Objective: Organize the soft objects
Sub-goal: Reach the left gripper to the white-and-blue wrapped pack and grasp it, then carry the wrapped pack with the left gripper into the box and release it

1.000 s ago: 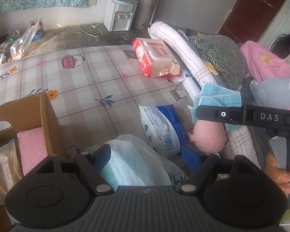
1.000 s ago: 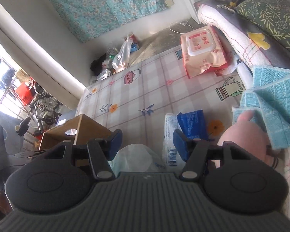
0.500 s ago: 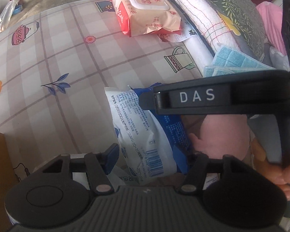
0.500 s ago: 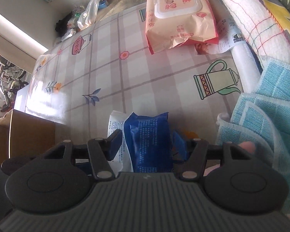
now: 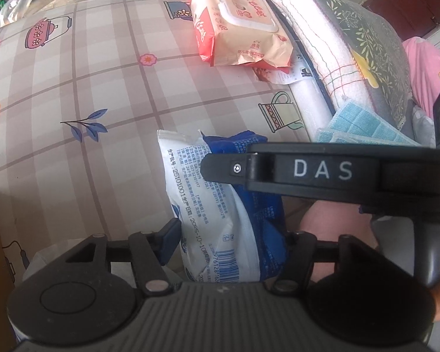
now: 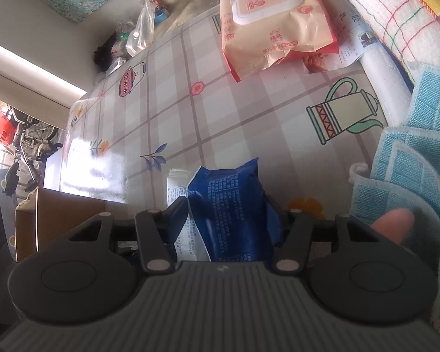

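A blue and white soft pack lies on the patterned sheet. My left gripper is open, with a finger on either side of the pack's near end. My right gripper is also open around the same pack, straddling its blue side. The right gripper's body crosses over the pack in the left wrist view. A pink plush toy lies just right of the pack, partly hidden. A blue checked towel lies on the right.
A pink wet-wipes pack lies farther up the sheet, also in the right wrist view. A rolled white quilt and pillows line the right side. A cardboard box stands at the left.
Both grippers have moved forward and down over the bed, from above the white plastic bag to around the blue and white pack. The box has slid out of the left view.
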Available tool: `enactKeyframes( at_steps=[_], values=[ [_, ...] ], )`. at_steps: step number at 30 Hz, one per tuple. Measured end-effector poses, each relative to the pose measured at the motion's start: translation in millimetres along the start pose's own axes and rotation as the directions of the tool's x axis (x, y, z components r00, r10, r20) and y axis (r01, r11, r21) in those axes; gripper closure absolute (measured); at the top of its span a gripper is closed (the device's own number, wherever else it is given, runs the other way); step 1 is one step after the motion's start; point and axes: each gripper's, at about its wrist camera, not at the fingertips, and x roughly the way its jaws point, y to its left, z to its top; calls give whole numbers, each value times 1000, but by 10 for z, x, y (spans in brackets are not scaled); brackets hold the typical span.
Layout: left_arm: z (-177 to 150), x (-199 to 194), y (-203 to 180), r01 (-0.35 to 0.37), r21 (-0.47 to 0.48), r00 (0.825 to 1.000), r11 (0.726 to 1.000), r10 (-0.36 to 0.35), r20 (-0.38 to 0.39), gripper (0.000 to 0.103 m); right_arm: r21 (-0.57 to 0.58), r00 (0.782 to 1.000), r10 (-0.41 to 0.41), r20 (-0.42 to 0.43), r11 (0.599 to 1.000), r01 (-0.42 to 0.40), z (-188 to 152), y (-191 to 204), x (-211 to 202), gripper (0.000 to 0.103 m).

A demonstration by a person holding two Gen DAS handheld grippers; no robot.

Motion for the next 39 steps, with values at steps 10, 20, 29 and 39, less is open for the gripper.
enactKeyframes(
  at_steps=[10,20,29,39],
  values=[
    [-279,-1046,-219,-8,31,967,999,-1,254,42,-94,975,61,215,995,-42,-210,619,-988,49],
    [-1148,-2361,185,-76,-36,887,996,84,454,42,-267,925,264,272,945,-190,-990,1780,-1765,48],
    [-2050,-2601,1190,-151,-236,897,960,233,376,42,-284,934,358,2,896,-343,-1836,2716,-1204,47],
    [-2383,-1885,1916,-55,-281,978,958,108,178,43,-316,965,263,-26,913,-257,-2323,2888,-836,46]
  ],
)
